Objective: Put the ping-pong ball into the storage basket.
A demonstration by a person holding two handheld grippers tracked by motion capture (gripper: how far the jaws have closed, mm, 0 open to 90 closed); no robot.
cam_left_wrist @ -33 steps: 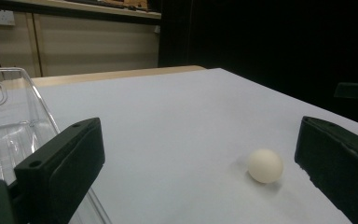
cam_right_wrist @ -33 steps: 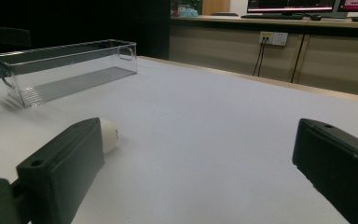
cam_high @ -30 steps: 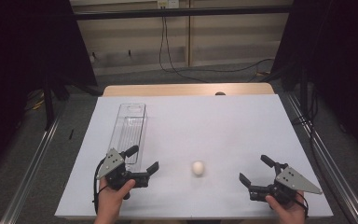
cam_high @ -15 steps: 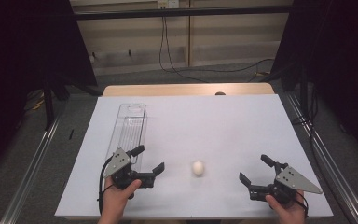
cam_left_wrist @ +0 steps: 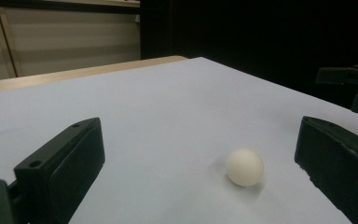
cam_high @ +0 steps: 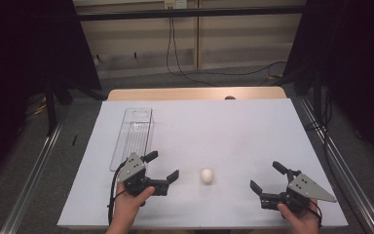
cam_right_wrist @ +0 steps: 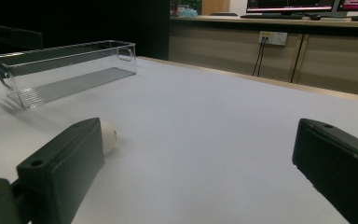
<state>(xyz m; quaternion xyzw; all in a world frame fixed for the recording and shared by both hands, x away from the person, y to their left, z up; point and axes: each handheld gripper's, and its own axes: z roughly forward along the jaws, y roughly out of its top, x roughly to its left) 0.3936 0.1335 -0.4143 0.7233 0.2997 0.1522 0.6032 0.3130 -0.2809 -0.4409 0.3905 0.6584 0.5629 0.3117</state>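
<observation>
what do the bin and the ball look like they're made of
Bin: clear hard plastic, likely acrylic; see-through glossy walls, ribbed floor, moulded handle cutouts.
Ball: off-white, matte and smooth, probably light plastic like a ping-pong ball; could be otherwise.

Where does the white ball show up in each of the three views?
High view: ball low centre on the white table.
Left gripper view: ball right of centre.
Right gripper view: ball partly hidden behind its left jaw.
Shared landmark: the table.

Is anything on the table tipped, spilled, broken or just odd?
Nothing stands out. The clear plastic bin sits upright and empty, and the white egg-shaped ball lies intact on the table.
</observation>
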